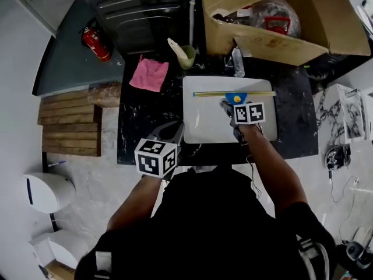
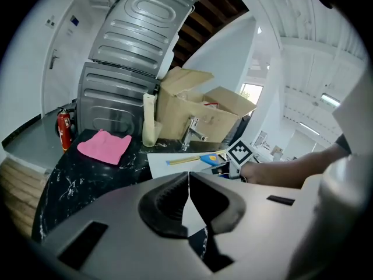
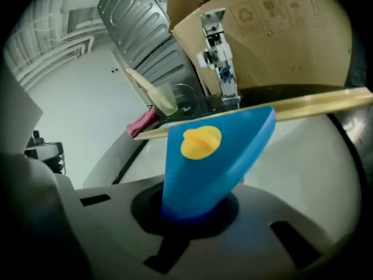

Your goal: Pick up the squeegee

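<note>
The squeegee (image 1: 236,97) has a blue wedge-shaped handle with a yellow knob and a long yellowish blade. It hangs just above the white basin (image 1: 204,124) on the black marble counter. My right gripper (image 1: 230,106) is shut on the handle's narrow end. In the right gripper view the blue handle (image 3: 215,150) rises out of the right gripper (image 3: 192,212), with the blade tilted across the top. My left gripper (image 1: 173,132) hovers over the counter's near-left edge. The left gripper (image 2: 187,184) is shut with nothing in it. From there the squeegee (image 2: 208,157) shows ahead to the right.
A pink cloth (image 1: 149,74) lies at the counter's back left beside a pale cup (image 1: 186,56). A tap (image 1: 238,63) and an open cardboard box (image 1: 262,39) stand behind the basin. A red fire extinguisher (image 1: 96,42) and wooden slats (image 1: 70,127) are to the left.
</note>
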Action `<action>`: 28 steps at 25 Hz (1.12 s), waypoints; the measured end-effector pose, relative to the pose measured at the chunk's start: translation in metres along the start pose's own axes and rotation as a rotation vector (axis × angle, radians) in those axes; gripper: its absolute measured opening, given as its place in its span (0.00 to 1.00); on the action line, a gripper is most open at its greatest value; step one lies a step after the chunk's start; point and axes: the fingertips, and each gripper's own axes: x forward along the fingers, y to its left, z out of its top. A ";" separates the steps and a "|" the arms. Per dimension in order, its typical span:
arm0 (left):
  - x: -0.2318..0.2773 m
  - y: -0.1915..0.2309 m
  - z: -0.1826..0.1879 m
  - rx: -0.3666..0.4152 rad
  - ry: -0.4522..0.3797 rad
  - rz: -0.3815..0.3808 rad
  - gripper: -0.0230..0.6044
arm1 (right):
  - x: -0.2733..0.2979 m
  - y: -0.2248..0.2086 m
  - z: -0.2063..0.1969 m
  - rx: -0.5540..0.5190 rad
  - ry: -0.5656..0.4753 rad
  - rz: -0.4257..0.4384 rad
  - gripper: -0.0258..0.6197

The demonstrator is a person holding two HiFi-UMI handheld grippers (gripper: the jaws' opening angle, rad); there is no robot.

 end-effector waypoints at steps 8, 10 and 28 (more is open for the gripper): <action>0.013 -0.032 0.006 0.069 0.005 -0.131 0.06 | -0.074 0.036 0.007 -0.020 -0.164 0.014 0.05; 0.015 -0.042 0.006 0.077 0.008 -0.167 0.06 | -0.091 0.045 0.005 -0.009 -0.207 0.025 0.05; -0.008 -0.130 0.038 0.076 -0.193 -0.207 0.06 | -0.255 0.066 0.000 0.133 -0.628 0.156 0.05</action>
